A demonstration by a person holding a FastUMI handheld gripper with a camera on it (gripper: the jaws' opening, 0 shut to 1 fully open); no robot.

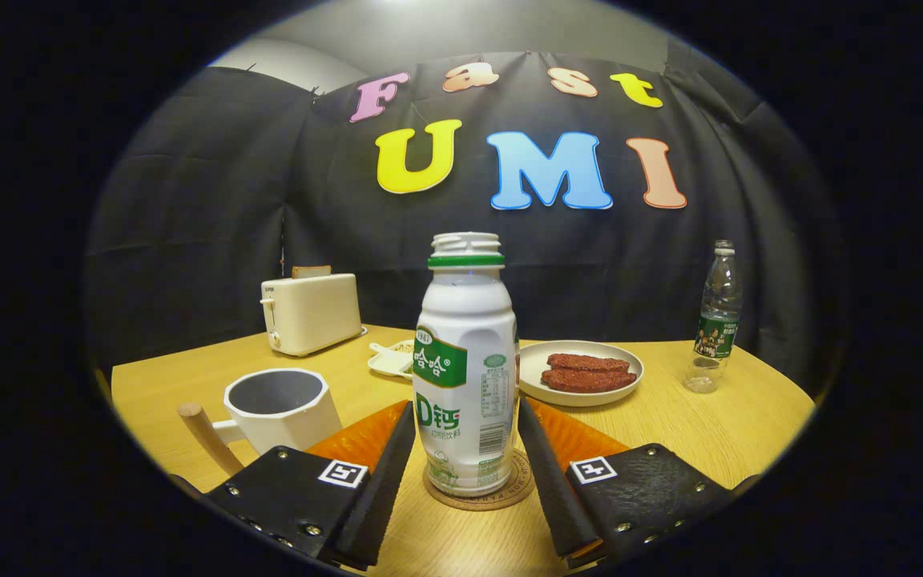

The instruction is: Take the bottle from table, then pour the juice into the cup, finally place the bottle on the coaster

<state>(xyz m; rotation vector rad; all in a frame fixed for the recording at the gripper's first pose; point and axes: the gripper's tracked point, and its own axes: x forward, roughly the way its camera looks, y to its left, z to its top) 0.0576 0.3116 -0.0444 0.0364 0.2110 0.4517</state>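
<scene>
Now bottle (465, 369) upright on coaster (479, 495), tool (465, 449) fingers flanking, contact unclear.

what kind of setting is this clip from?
Likely a staged kitchen-table booth: a round wooden table against black cloth, with a cream toaster and a white plate of reddish-brown sausages. The claw sits open around the white, green-labelled bottle on its cork coaster.

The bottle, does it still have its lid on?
No, the bottle shows a bare threaded neck above its green ring, standing on the coaster between the open claw.
</scene>
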